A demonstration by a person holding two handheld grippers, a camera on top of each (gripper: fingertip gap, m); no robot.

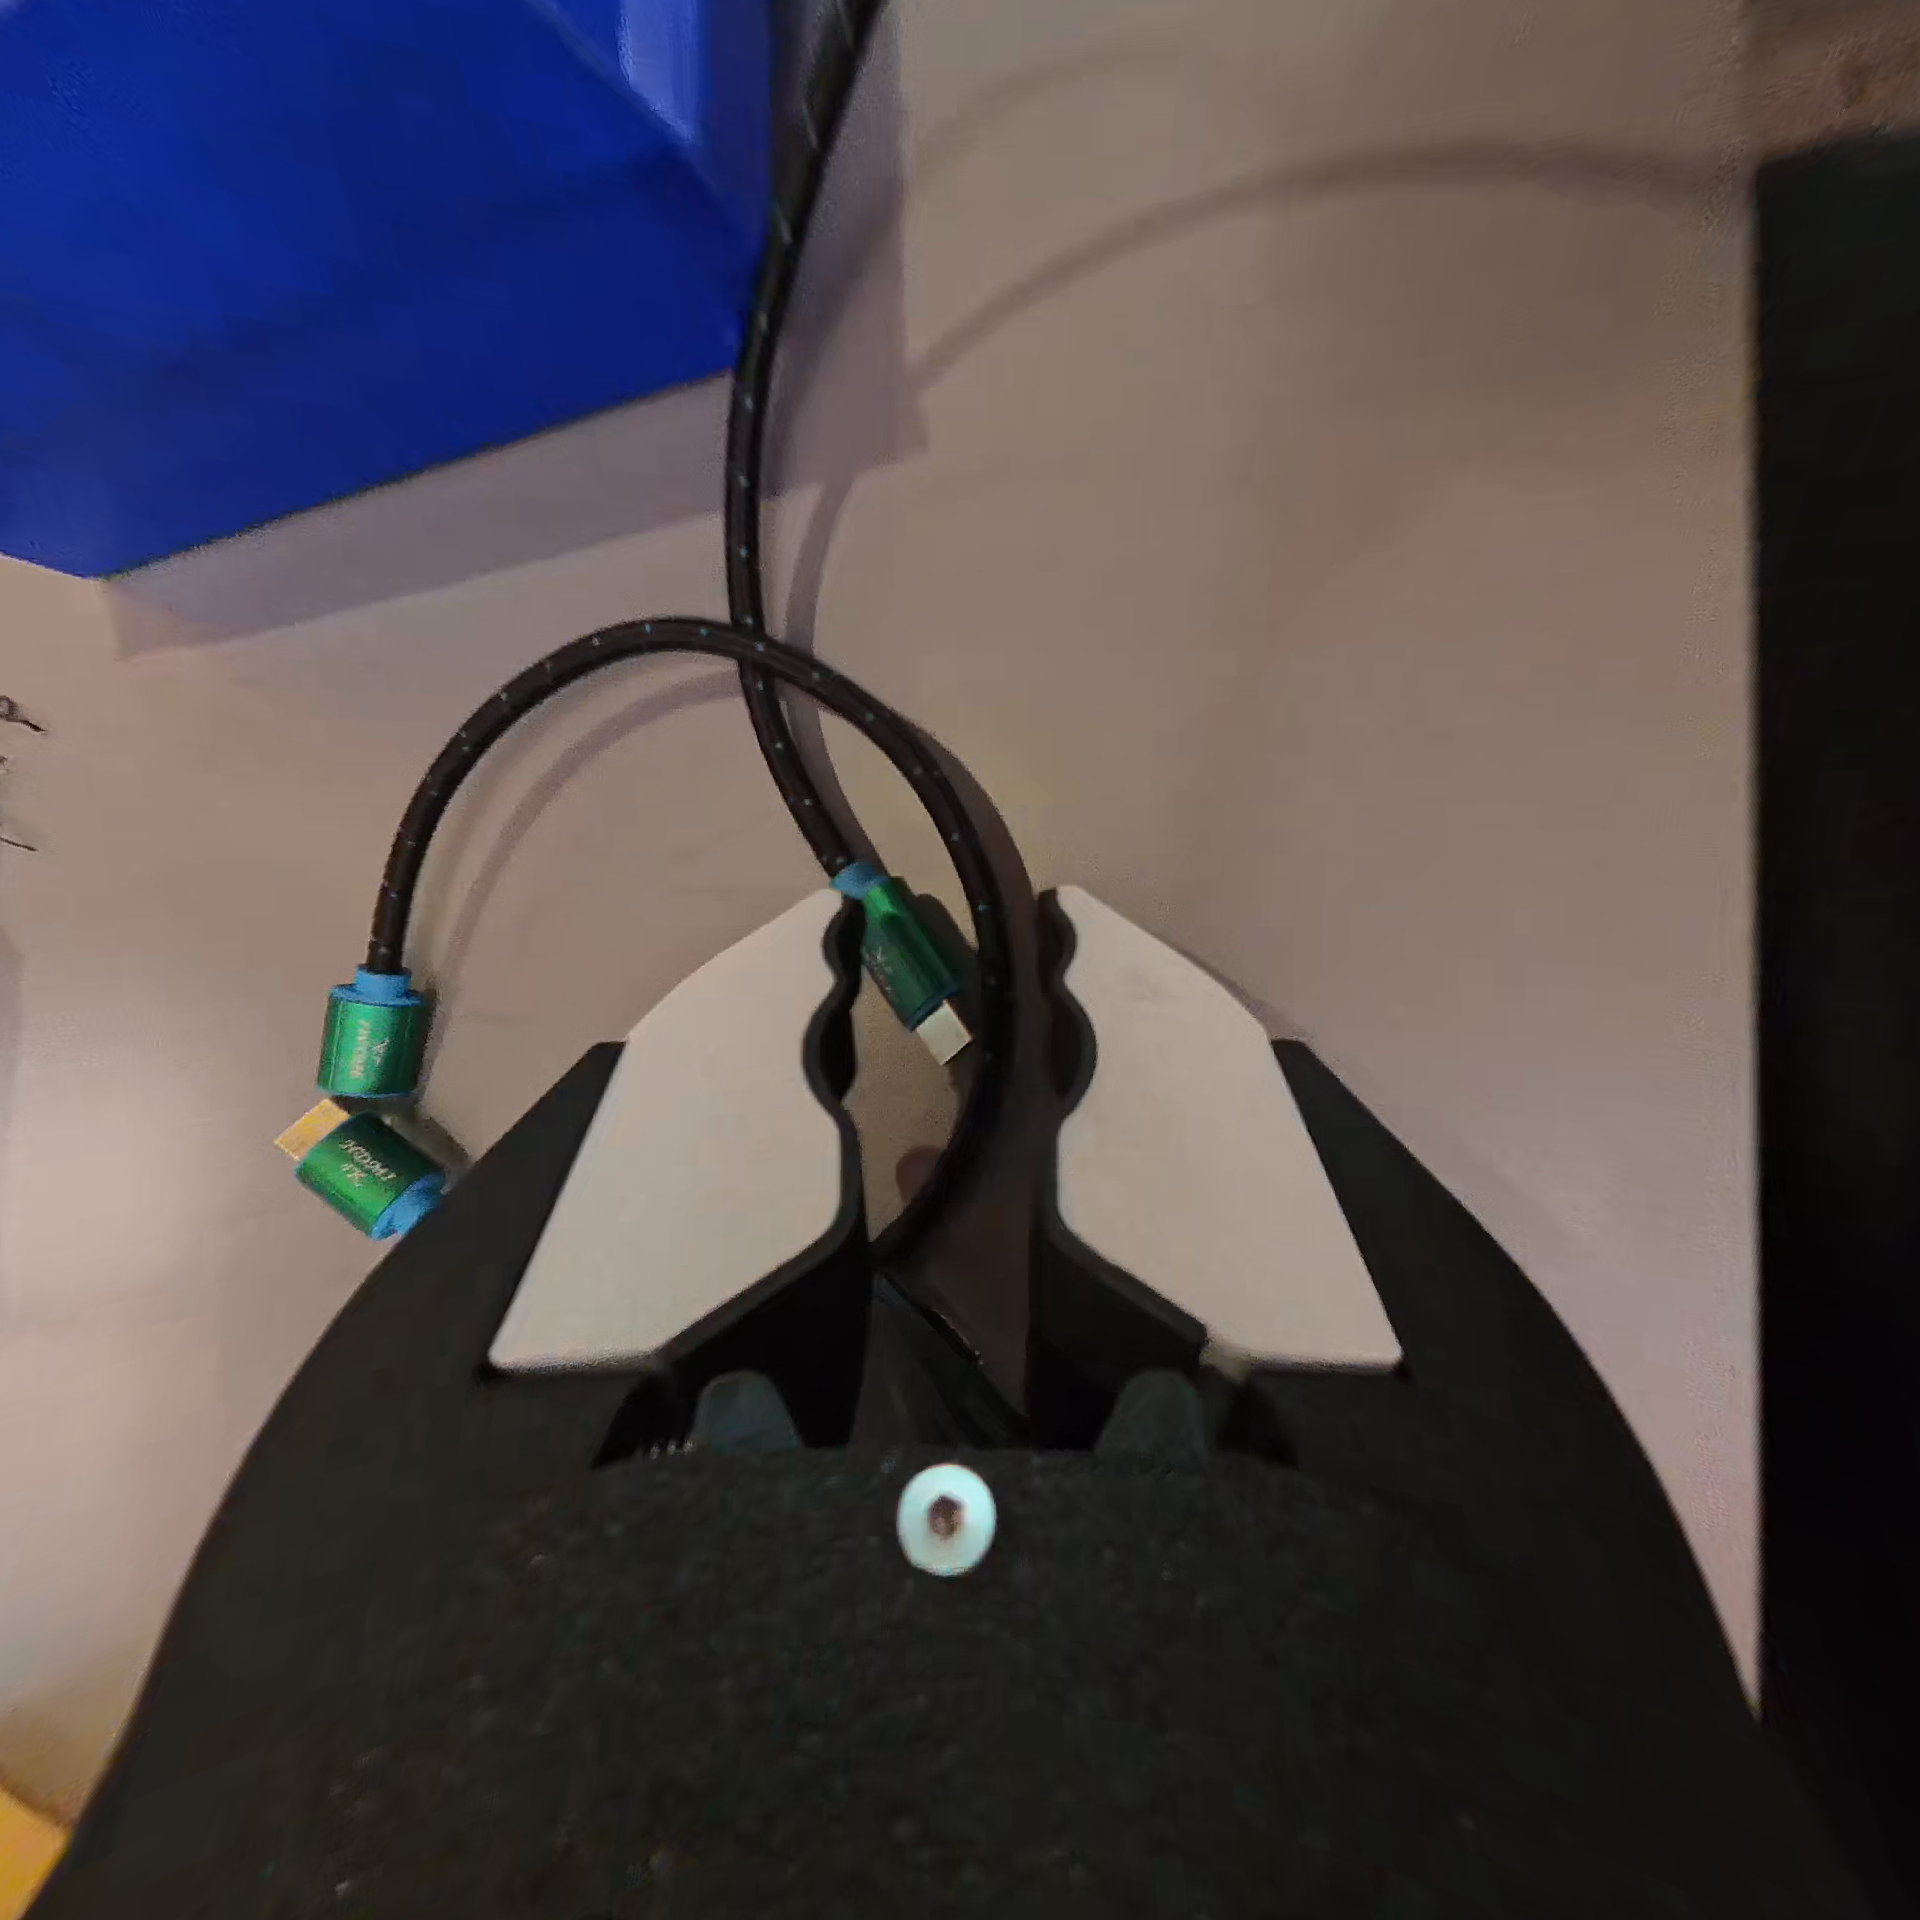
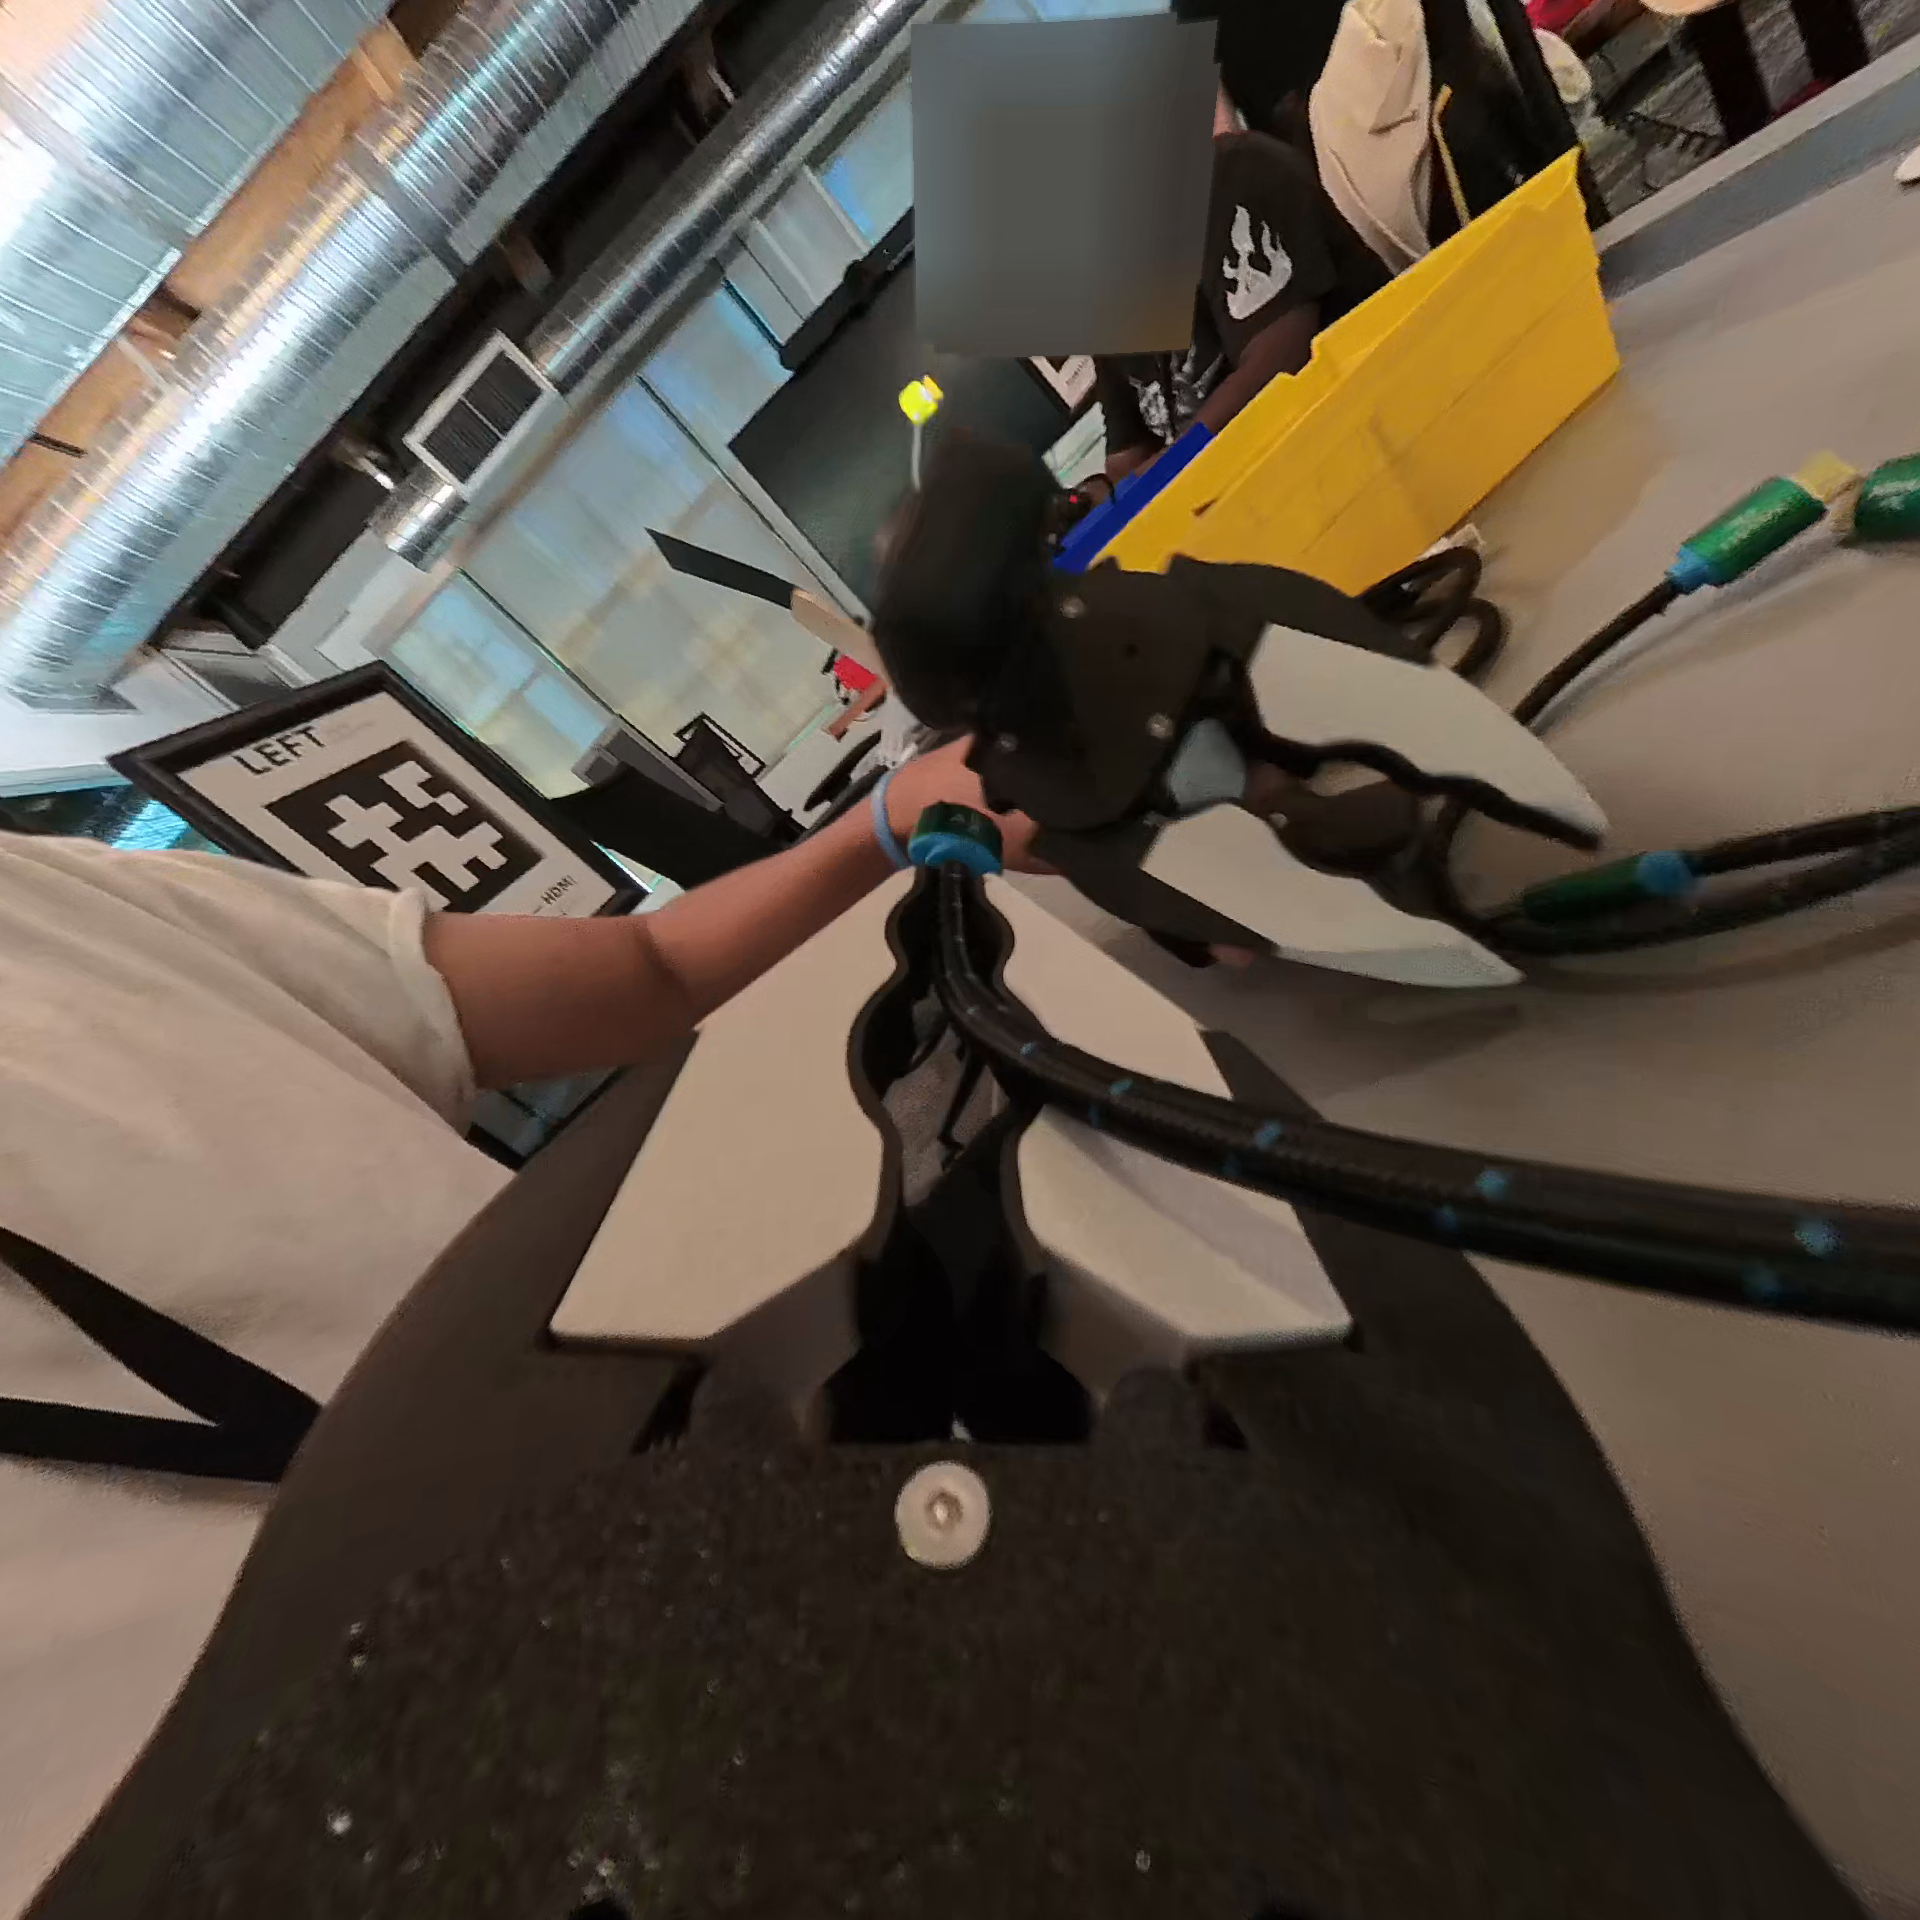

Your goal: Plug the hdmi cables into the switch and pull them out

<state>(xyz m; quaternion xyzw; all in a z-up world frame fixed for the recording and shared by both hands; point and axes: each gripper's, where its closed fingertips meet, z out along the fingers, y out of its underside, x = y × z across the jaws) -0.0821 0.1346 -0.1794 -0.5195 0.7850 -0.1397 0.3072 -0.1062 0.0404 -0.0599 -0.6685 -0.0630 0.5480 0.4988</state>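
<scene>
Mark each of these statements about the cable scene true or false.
1. The right gripper clamps a black braided cable just behind its green metal plug. True.
2. The yellow plastic bin hangs from the ceiling. False: it stands on the grey table.
3. Two green plugs lie together to the left of the left gripper. True.
4. The cables are plain red. False: black braid with blue flecks.

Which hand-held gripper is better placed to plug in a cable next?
Probably the right hand-held gripper: its fingers pinch a braided cable just behind the green plug. The left hand-held gripper only straddles loose cables. No switch is visible.
</scene>
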